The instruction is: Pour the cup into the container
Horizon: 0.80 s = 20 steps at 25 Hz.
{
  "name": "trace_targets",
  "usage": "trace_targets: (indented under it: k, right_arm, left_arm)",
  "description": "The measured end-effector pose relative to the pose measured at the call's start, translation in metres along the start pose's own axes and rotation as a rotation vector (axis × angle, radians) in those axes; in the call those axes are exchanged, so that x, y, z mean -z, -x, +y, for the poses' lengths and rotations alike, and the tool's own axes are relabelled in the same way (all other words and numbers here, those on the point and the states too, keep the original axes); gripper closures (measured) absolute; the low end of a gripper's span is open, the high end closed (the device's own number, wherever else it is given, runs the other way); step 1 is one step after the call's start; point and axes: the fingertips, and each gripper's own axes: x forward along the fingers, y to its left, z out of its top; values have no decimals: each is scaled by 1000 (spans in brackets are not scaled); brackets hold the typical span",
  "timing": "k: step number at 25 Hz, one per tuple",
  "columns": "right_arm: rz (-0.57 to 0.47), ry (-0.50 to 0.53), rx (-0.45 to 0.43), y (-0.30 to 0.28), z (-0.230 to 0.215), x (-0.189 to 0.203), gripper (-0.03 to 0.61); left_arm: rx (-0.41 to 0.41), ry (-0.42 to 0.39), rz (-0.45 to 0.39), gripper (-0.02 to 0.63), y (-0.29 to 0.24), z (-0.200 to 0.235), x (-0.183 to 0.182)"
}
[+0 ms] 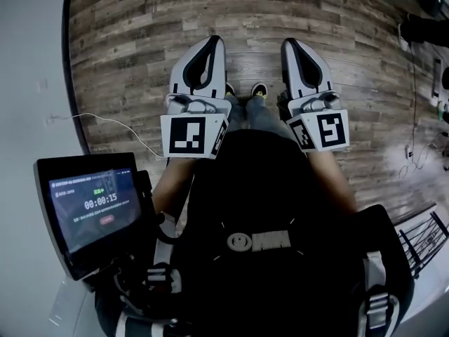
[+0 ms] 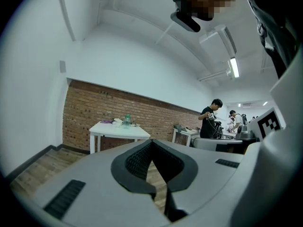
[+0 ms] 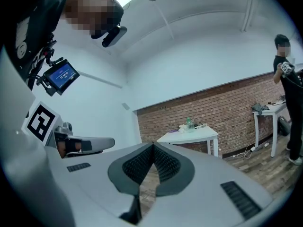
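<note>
Both closed, empty: left gripper (image 1: 213, 41), right gripper (image 1: 290, 43). Far white table (image 2: 118, 129) carries 1 small pale-green vessel (image 2: 127, 120), too distant for detail.

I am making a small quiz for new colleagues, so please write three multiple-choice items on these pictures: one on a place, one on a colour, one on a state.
1. Where does the white table stand?
A. beside a staircase
B. in front of the brick wall
C. under a window

2. What colour is the floor?
A. white
B. green
C. brown wood

3. How are the left gripper and the right gripper?
A. both shut, empty
B. both open
C. both shut on a cup

Answers:
1 B: both gripper views show brick right behind the table.
2 C: the head view shows brown planks.
3 A: each gripper view shows the jaws together with nothing between them.
</note>
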Motion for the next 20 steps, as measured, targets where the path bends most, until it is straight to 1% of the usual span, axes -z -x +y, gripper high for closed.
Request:
trace_targets:
  k: [5, 8, 14, 17, 20]
  right_arm:
    - [-3, -1, 11, 1, -21, -3, 578]
    - [-20, -13, 6, -1, -38, -7, 578]
    - [-58, -42, -17, -6, -88, -19, 578]
    - [-67, -47, -41, -9, -118, -28, 578]
    - [-77, -47, -52, -15, -133, -33, 578]
  left_arm:
    - [1, -9, -1, 615, -14, -10, -5]
    - [0, -30, 6, 615, -28, -21, -6]
    - [-19, -71, 18, 615, -71, -51, -17]
    - [-26, -66, 31, 615, -94, -71, -19]
    - [-26, -72, 44, 615, -108, -79, -18]
